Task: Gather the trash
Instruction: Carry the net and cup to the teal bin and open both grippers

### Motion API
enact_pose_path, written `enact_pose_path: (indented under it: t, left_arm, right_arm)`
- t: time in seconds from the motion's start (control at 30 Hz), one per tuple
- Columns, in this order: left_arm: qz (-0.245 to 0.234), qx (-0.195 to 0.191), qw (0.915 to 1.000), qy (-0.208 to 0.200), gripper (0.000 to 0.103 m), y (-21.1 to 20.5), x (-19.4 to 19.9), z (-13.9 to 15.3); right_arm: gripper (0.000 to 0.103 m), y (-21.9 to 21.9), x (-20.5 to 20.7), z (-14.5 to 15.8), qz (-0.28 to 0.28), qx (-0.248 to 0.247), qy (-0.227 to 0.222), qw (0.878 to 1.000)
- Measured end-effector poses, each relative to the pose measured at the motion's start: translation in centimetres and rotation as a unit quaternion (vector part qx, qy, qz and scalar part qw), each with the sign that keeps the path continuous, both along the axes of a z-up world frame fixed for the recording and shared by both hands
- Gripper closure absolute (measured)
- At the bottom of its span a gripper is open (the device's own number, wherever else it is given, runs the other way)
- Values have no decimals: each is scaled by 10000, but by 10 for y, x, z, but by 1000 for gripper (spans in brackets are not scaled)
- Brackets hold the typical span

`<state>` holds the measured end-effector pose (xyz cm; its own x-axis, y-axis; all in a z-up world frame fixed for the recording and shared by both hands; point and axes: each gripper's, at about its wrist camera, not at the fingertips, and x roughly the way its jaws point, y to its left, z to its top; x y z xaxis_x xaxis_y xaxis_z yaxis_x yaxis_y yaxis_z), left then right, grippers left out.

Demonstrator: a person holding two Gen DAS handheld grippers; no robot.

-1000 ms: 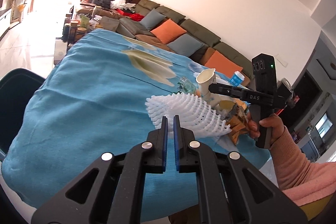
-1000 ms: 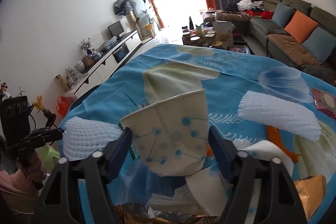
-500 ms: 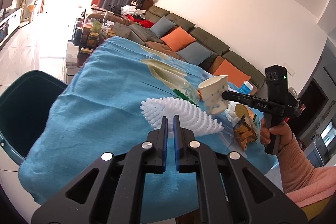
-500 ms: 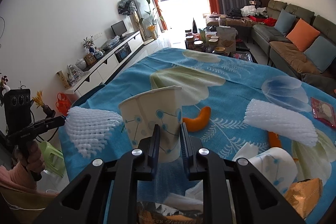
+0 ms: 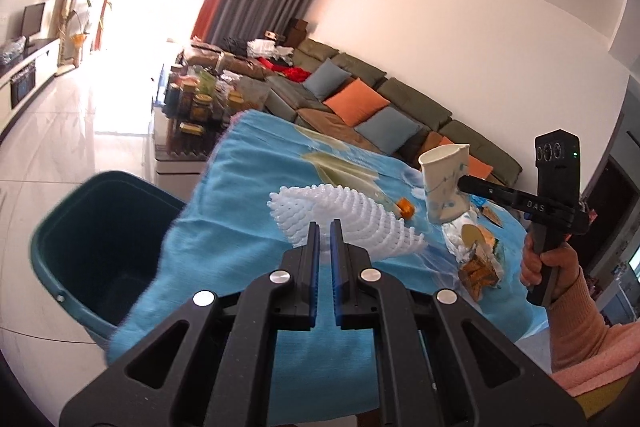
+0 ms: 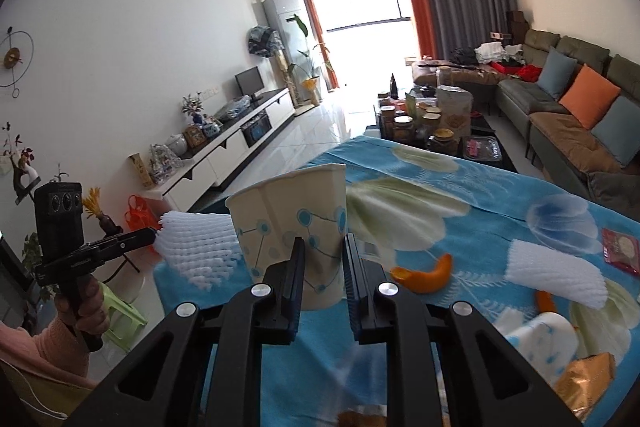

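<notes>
My left gripper (image 5: 324,227) is shut on a white foam fruit net (image 5: 344,223), held above the blue tablecloth (image 5: 240,247); the net also shows in the right wrist view (image 6: 196,247). My right gripper (image 6: 323,247) is shut on a crumpled paper cup (image 6: 296,223) with a blue dot pattern, lifted off the table; the cup also shows in the left wrist view (image 5: 446,183). A dark teal bin (image 5: 100,251) stands on the floor left of the table, below the net.
On the table lie orange peel (image 6: 424,273), a second foam net (image 6: 556,273), another paper cup (image 6: 540,335), a gold snack wrapper (image 6: 584,383) and a red packet (image 6: 622,247). A sofa (image 6: 568,123) and a cluttered coffee table (image 6: 432,131) stand beyond.
My right gripper has lifted the cup higher off the table. My left gripper has carried the foam net leftward, so more of the teal bin shows.
</notes>
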<state>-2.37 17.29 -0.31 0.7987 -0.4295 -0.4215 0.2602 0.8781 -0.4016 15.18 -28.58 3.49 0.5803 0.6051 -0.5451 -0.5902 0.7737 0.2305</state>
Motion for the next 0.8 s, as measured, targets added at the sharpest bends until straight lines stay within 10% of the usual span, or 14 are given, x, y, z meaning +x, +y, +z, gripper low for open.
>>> enact_pose_path:
  t: [0.8]
  left_arm:
    - [1584,88,9869,289,97,130,-20,-16]
  right_arm:
    - [86,179,53,-25,1169,-40,508,9918]
